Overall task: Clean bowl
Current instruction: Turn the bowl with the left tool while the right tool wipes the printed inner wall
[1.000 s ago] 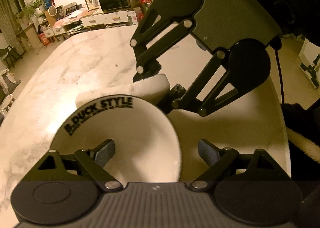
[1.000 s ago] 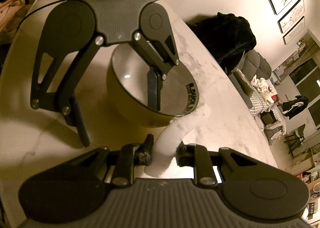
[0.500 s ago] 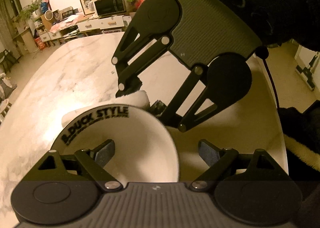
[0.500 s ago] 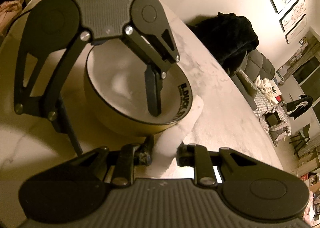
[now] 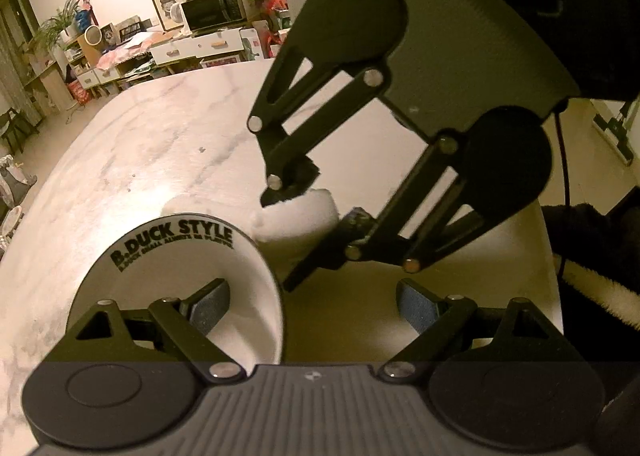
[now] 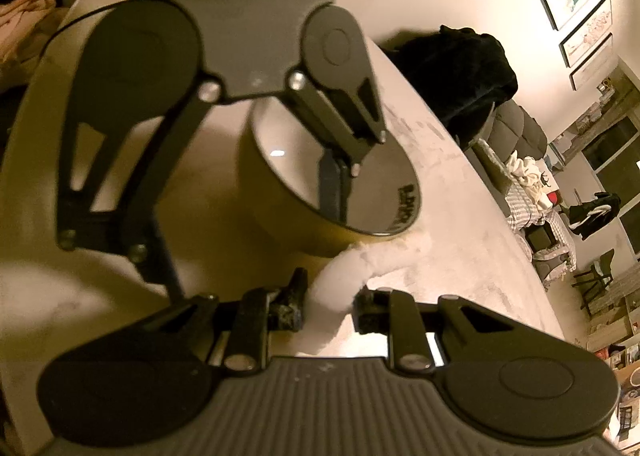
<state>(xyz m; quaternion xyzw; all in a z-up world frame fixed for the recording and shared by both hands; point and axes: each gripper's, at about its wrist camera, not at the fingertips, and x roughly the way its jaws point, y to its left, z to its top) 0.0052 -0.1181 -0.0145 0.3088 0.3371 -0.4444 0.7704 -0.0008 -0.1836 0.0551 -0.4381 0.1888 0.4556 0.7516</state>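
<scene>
A bowl (image 5: 168,260), white inside with black "B.DUCK STYLE" lettering and yellow outside (image 6: 280,211), stands tilted on the marble table. My left gripper (image 5: 312,300) is open, straddling the bowl's rim: one finger inside, the other outside. It also shows in the right wrist view (image 6: 248,232). My right gripper (image 6: 328,306) is shut on a white cloth (image 6: 340,280), which hangs beside the bowl's outer wall. In the left wrist view the right gripper (image 5: 308,207) holds the cloth (image 5: 296,215) just beyond the bowl's far rim.
The marble table (image 5: 140,151) stretches away to the left. A black garment (image 6: 460,67) lies at the table's far end. A sofa (image 6: 516,131) and chairs stand beyond. Cabinets and a microwave (image 5: 214,11) line the far wall.
The bowl tipped up to show its inside, then swung back. My right gripper with the cloth moved right and away from the bowl's rim. The left gripper stayed astride the rim.
</scene>
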